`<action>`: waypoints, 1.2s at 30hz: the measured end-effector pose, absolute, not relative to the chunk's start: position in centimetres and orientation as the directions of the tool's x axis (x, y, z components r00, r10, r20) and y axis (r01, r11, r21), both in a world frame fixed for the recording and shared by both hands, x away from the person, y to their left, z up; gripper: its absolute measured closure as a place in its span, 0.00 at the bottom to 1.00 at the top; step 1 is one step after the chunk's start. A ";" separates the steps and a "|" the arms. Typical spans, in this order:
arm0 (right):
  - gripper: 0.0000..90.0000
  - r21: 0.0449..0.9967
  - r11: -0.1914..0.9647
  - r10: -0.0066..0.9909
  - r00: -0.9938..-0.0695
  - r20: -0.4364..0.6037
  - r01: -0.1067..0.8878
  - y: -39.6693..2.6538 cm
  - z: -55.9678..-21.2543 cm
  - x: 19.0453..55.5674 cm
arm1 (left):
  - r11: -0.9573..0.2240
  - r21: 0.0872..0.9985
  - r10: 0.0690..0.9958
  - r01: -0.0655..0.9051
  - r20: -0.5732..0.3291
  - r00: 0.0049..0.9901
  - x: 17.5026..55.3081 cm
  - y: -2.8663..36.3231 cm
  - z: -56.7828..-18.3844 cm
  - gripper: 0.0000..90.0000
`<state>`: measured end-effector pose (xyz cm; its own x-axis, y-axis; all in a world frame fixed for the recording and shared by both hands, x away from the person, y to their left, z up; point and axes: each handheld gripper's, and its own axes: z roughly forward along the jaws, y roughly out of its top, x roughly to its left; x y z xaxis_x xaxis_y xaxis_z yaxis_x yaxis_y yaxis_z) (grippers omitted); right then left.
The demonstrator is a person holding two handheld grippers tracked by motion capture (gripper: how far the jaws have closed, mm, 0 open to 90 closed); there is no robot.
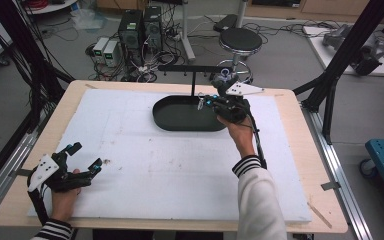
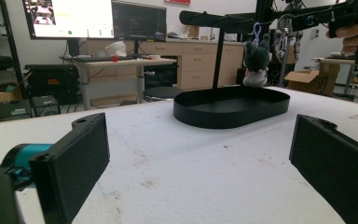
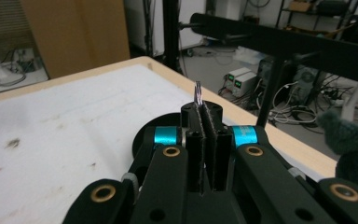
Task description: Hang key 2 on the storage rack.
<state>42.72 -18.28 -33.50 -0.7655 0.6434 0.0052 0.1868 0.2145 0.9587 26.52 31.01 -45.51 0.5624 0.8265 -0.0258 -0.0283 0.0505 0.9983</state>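
Jaws of my right gripper (image 3: 204, 109) are pinched nearly shut on a thin silvery bit, apparently the plush toy's (image 2: 256, 63) chain, above the black tray (image 1: 166, 119) where the toy hangs from the rack (image 2: 223, 21), while my left gripper (image 1: 85, 157) rests wide open and empty on the white board (image 1: 180, 170).

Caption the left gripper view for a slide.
Open left gripper faces a black oval tray; a grey plush keychain hangs from the rack above it.
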 end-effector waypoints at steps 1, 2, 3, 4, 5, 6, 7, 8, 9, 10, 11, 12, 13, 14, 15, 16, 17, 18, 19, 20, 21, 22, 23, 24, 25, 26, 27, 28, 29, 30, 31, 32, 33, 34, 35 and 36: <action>0.98 0.960 0.204 0.648 -0.762 0.016 0.194 -18.3 -33.5 42.8 | 0.052 0.998 0.827 -0.029 -0.026 0.562 26.5 31.0 -45.5 0.06; 0.98 0.963 0.194 0.654 -0.756 0.016 0.188 -18.3 -33.6 43.0 | 0.052 0.998 0.827 -0.029 -0.026 0.562 26.5 31.0 -45.5 0.06; 0.98 0.965 0.185 0.663 -0.748 0.018 0.187 -18.3 -33.6 43.1 | 0.052 0.998 0.826 -0.028 -0.027 0.562 26.5 31.0 -45.5 0.06; 0.98 0.966 0.176 0.665 -0.747 0.026 0.190 -18.4 -33.6 43.2 | 0.053 0.998 0.826 -0.026 -0.029 0.563 26.5 31.0 -45.5 0.06; 0.98 0.968 0.162 0.668 -0.744 0.033 0.189 -18.4 -33.7 43.3 | 0.051 0.998 0.827 -0.028 -0.027 0.562 26.5 31.0 -45.5 0.06; 0.98 0.970 0.156 0.674 -0.738 0.036 0.189 -18.5 -33.7 43.4 | 0.051 0.998 0.827 -0.028 -0.027 0.562 26.5 31.0 -45.5 0.06; 0.98 0.970 0.154 0.675 -0.737 0.035 0.187 -18.5 -33.8 43.5 | 0.051 0.998 0.826 -0.027 -0.027 0.562 26.5 31.1 -45.5 0.06; 0.98 0.970 0.154 0.675 -0.737 0.035 0.187 -18.5 -33.8 43.5 | 0.053 0.998 0.826 -0.026 -0.029 0.562 26.5 31.0 -45.5 0.06; 0.98 0.970 0.164 0.682 -0.731 0.019 0.179 -18.5 -33.9 43.6 | 0.053 0.998 0.826 -0.026 -0.029 0.562 26.5 31.0 -45.5 0.06; 0.98 0.970 0.164 0.682 -0.731 0.019 0.179 -18.5 -33.9 43.6 | 0.053 0.998 0.826 -0.026 -0.029 0.562 26.5 31.0 -45.5 0.06; 0.98 0.969 0.174 0.684 -0.730 0.008 0.174 -18.4 -33.9 43.7 | 0.052 0.998 0.827 -0.024 -0.029 0.562 26.5 31.1 -45.5 0.06; 0.98 0.970 0.175 0.685 -0.728 0.004 0.170 -18.4 -33.9 43.7 | 0.055 0.998 0.827 -0.024 -0.032 0.561 26.6 31.0 -45.5 0.06; 0.98 0.970 0.169 0.688 -0.726 0.011 0.174 -18.4 -34.0 43.8 | 0.052 0.998 0.827 -0.024 -0.029 0.561 26.6 31.1 -45.5 0.06; 0.98 0.971 0.164 0.689 -0.724 0.013 0.174 -18.4 -34.0 43.8 | 0.052 0.998 0.827 -0.024 -0.029 0.561 26.6 31.1 -45.5 0.06; 0.98 0.971 0.163 0.693 -0.721 0.013 0.173 -18.4 -34.0 43.9 | 0.051 0.998 0.827 -0.024 -0.029 0.561 26.6 31.1 -45.5 0.06; 0.98 0.971 0.164 0.693 -0.720 0.010 0.172 -18.4 -34.0 44.0 | 0.051 0.998 0.827 -0.023 -0.029 0.561 26.6 31.1 -45.5 0.06; 0.98 0.970 0.168 0.690 -0.724 0.012 0.177 -18.4 -33.9 44.1 | 0.054 0.998 0.828 -0.023 -0.032 0.560 26.6 31.1 -45.5 0.06; 0.98 0.969 0.168 0.691 -0.722 0.015 0.182 -18.3 -33.8 44.2 | 0.055 0.998 0.827 -0.024 -0.032 0.561 26.6 31.1 -45.5 0.06; 0.98 0.969 0.169 0.691 -0.722 0.014 0.179 -18.2 -33.6 44.2 | 0.058 0.998 0.828 -0.023 -0.035 0.560 26.6 31.0 -45.5 0.06; 0.98 0.969 0.173 0.690 -0.724 0.008 0.175 -18.0 -33.3 44.4 | 0.058 0.998 0.828 -0.023 -0.035 0.560 26.6 31.0 -45.5 0.06; 0.98 0.969 0.174 0.692 -0.722 0.005 0.174 -17.8 -33.0 44.5 | 0.058 0.998 0.828 -0.023 -0.035 0.560 26.6 31.0 -45.5 0.06; 0.98 0.970 0.173 0.691 -0.723 0.005 0.171 -17.7 -32.8 44.6 | 0.058 0.998 0.828 -0.023 -0.036 0.560 26.6 31.0 -45.5 0.06; 0.98 0.973 0.168 0.697 -0.717 -0.002 0.160 -17.5 -32.6 44.7 | 0.056 0.998 0.828 -0.024 -0.033 0.560 26.6 31.1 -45.5 0.06; 0.98 0.972 0.167 0.695 -0.719 0.003 0.166 -17.5 -32.4 44.9 | 0.055 0.998 0.827 -0.023 -0.033 0.561 26.6 31.1 -45.5 0.06; 0.98 0.971 0.165 0.694 -0.719 0.010 0.173 -17.4 -32.2 45.1 | 0.055 0.998 0.827 -0.023 -0.033 0.561 26.6 31.1 -45.5 0.06; 0.98 0.972 0.170 0.700 -0.714 -0.001 0.165 -17.2 -32.0 45.2 | 0.055 0.998 0.827 -0.023 -0.033 0.561 26.6 31.1 -45.5 0.06; 0.98 0.972 0.163 0.697 -0.717 0.008 0.169 -17.1 -31.9 45.3 | 0.056 0.998 0.828 -0.023 -0.034 0.560 26.6 31.1 -45.5 0.06; 0.98 0.974 0.159 0.701 -0.713 0.004 0.162 -17.0 -31.7 45.4 | 0.057 0.998 0.828 -0.023 -0.035 0.560 26.6 31.1 -45.5 0.06; 0.98 0.975 0.157 0.707 -0.707 0.001 0.159 -16.9 -31.6 45.5 | 0.057 0.998 0.828 -0.023 -0.034 0.560 26.6 31.1 -45.5 0.06; 0.98 0.973 0.154 0.710 -0.704 0.012 0.172 -16.9 -31.5 45.6 | 0.056 0.998 0.827 -0.023 -0.034 0.561 26.6 31.1 -45.5 0.06; 0.98 0.973 0.156 0.710 -0.704 0.008 0.169 -16.9 -31.5 45.8 | 0.057 0.998 0.827 -0.023 -0.035 0.561 26.6 31.1 -45.5 0.06; 0.98 0.974 0.154 0.716 -0.698 0.007 0.168 -16.9 -31.4 45.9 | 0.058 0.998 0.827 -0.023 -0.035 0.560 26.6 31.1 -45.5 0.06; 0.98 0.975 0.144 0.718 -0.695 0.013 0.168 -16.9 -31.4 46.1 | 0.058 0.998 0.827 -0.023 -0.035 0.562 26.6 31.1 -45.5 0.06; 0.98 0.975 0.137 0.717 -0.696 0.024 0.175 -16.9 -31.3 46.2 | 0.058 0.998 0.827 -0.023 -0.035 0.562 26.6 31.1 -45.5 0.06; 0.98 0.975 0.139 0.721 -0.693 0.021 0.173 -16.8 -31.3 46.3 | 0.060 0.998 0.827 -0.024 -0.036 0.561 26.6 31.1 -45.5 0.06; 0.98 0.975 0.138 0.721 -0.693 0.022 0.175 -16.8 -31.3 46.4 | 0.061 0.998 0.827 -0.023 -0.038 0.561 26.6 31.1 -45.5 0.06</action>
<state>46.39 -16.82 -31.27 -0.6931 0.7205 0.0224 0.1745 0.1375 0.9750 26.60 31.06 -45.50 0.5608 0.8271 -0.0377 -0.0234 0.0614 0.9978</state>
